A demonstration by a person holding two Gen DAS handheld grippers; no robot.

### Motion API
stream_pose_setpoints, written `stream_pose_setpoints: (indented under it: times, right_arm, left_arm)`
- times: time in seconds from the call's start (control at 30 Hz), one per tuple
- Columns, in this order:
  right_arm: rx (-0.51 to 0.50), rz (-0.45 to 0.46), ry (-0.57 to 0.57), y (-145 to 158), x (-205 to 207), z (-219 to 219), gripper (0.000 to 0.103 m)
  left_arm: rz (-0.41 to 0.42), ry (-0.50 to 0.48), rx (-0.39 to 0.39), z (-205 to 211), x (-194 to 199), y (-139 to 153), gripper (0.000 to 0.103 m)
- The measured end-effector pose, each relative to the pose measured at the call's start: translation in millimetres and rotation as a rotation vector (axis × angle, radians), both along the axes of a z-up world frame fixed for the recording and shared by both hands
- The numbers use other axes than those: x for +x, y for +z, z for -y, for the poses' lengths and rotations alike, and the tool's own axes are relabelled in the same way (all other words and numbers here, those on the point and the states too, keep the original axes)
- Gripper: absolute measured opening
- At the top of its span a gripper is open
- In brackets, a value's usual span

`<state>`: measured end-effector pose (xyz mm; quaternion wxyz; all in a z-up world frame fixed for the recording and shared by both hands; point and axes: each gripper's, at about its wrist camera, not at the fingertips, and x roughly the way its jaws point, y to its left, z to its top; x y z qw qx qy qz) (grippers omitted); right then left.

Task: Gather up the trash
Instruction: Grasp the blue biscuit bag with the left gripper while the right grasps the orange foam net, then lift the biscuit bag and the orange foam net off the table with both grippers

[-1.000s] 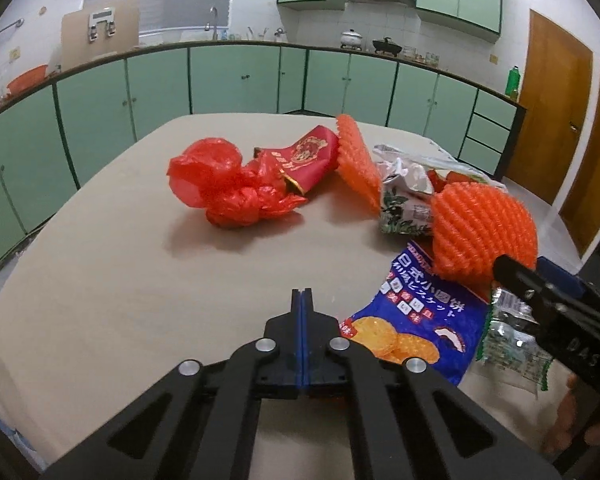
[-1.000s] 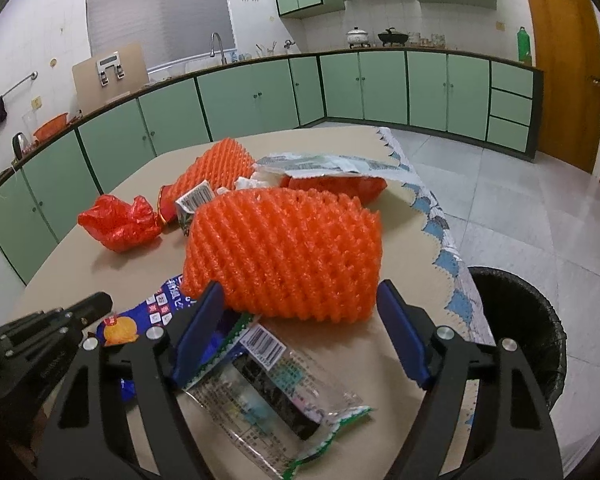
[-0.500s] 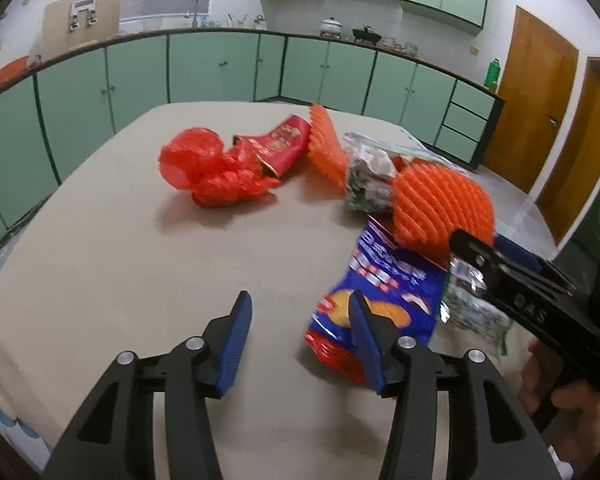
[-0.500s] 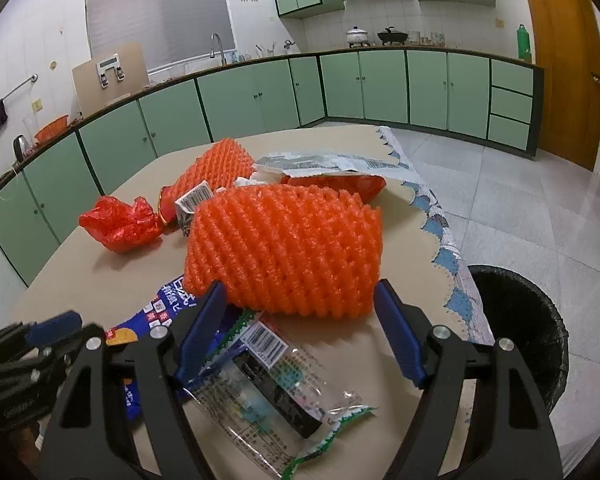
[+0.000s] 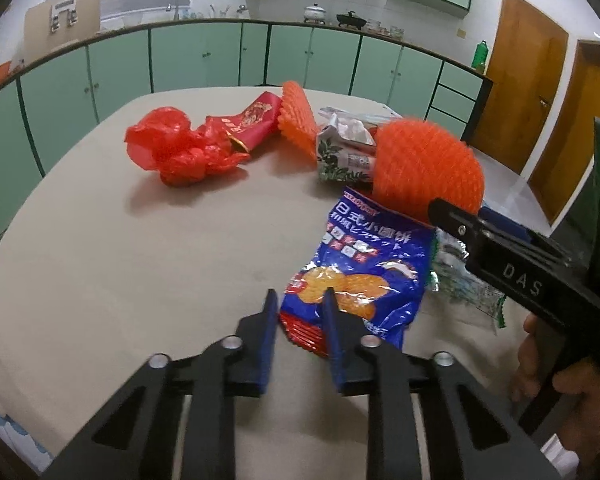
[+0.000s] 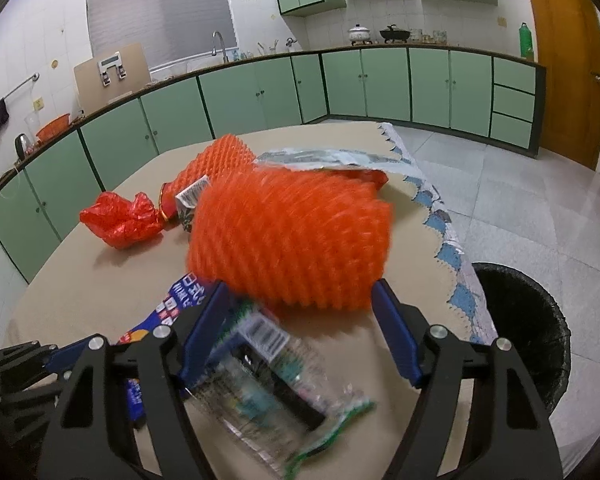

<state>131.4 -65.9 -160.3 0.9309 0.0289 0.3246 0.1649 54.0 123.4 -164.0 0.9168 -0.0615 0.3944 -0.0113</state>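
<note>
Trash lies on a beige table. My left gripper is open, its fingers straddling the near corner of a blue snack bag. My right gripper is open wide, its fingers on either side of a big orange foam net, above a clear wrapper with green trim. In the left wrist view the net sits behind the right gripper's black body. A crumpled red plastic bag, a red packet, a second orange net and a silver wrapper lie farther back.
A black bin with a liner stands on the tiled floor right of the table. Green cabinets run along the walls. Wooden doors are at the right. The tablecloth's scalloped edge hangs on the bin side.
My left gripper opened from shut, moved right and forward, and now straddles the blue snack bag's corner. My right gripper edged forward around the orange net, still open.
</note>
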Motion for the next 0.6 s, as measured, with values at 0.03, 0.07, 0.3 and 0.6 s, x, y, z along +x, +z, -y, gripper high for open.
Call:
stream_pose_setpoints:
  times: [0.03, 0.07, 0.3, 0.6]
  right_arm:
    - [-0.001, -0.005, 0.006, -1, 1, -1, 0.069]
    - [-0.004, -0.009, 0.011, -2, 1, -1, 0.069]
    - [-0.005, -0.019, 0.023, -3, 2, -4, 0.068]
    - [0.011, -0.002, 0.033, 4, -1, -4, 0.068]
  left_arm:
    - [-0.001, 0.005, 0.004, -1, 1, 0, 0.001]
    - [-0.009, 0.003, -0.001, -1, 2, -1, 0.001]
    - [0.011, 0.019, 0.006, -3, 0, 2, 0.0]
    - [0.076, 0.14, 0.021, -39, 0, 18, 0.0]
